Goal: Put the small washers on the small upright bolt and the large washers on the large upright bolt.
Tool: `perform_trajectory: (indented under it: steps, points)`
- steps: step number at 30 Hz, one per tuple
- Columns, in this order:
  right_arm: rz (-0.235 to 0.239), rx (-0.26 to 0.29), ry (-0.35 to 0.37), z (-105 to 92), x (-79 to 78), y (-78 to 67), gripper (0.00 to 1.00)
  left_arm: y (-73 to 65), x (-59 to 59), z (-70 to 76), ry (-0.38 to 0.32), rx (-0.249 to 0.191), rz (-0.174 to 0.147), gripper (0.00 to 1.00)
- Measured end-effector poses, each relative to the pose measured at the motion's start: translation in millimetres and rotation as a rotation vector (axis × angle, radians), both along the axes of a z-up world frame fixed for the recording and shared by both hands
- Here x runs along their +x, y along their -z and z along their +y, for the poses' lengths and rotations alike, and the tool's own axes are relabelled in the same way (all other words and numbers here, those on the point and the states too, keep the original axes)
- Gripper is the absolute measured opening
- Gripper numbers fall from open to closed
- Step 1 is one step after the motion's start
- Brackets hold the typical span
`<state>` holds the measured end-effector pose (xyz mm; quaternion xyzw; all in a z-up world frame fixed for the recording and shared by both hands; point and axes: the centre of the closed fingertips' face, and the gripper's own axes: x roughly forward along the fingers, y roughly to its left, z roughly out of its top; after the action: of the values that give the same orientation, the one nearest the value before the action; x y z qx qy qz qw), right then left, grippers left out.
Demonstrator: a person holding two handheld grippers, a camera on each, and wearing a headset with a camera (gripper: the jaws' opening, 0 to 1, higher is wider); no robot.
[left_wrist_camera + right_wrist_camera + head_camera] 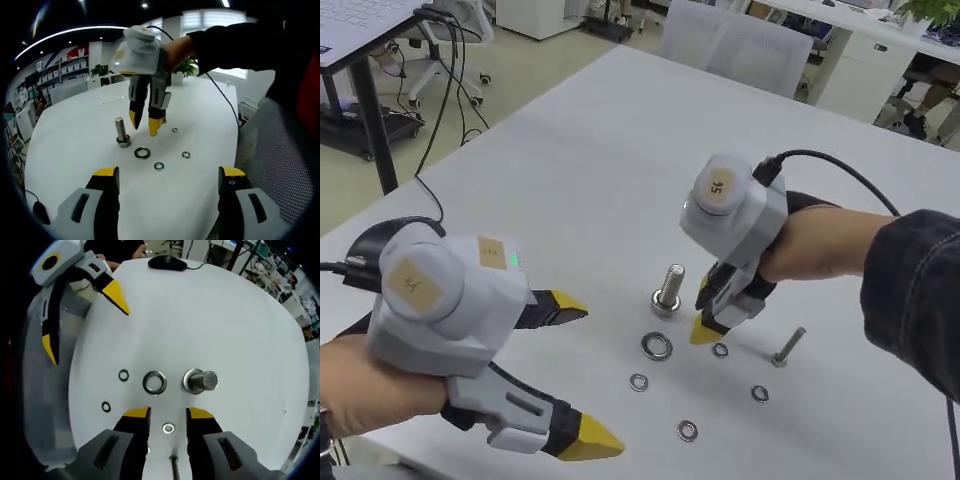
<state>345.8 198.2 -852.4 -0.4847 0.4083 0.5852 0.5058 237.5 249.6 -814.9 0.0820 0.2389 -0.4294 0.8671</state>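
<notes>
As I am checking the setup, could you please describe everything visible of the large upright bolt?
The large upright bolt looks like shiny silver metal, with a threaded shank pointing up from a wider round base on the white table. It stands upright, untouched. A large washer lies flat nearby, apart, and the right hand-held gripper hovers beside it without contact.

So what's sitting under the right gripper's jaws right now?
A small washer lies on the table between the right gripper's open jaw tips, not gripped. Closer to the gripper's body a bolt shaft shows; the rest of it is out of sight.
</notes>
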Motion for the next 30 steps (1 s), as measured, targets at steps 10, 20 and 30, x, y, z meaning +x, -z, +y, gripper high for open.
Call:
perform_trajectory:
  steps: [10,20,30]
  points:
    - [0.016,0.023,-0.011,13.3,-20.4,8.6,0.29,-1.5,-0.9,1.8,-0.001,-0.002,-0.004,0.81]
    - [-0.001,0.043,-0.01,27.4,-25.2,17.5,0.28,-2.4,-2.2,2.2,-0.003,-0.001,-0.005,0.81]
    - [-0.003,0.041,-0.003,30.7,-26.5,24.0,0.28,-2.6,-3.0,2.1,-0.004,-0.001,-0.005,0.8]
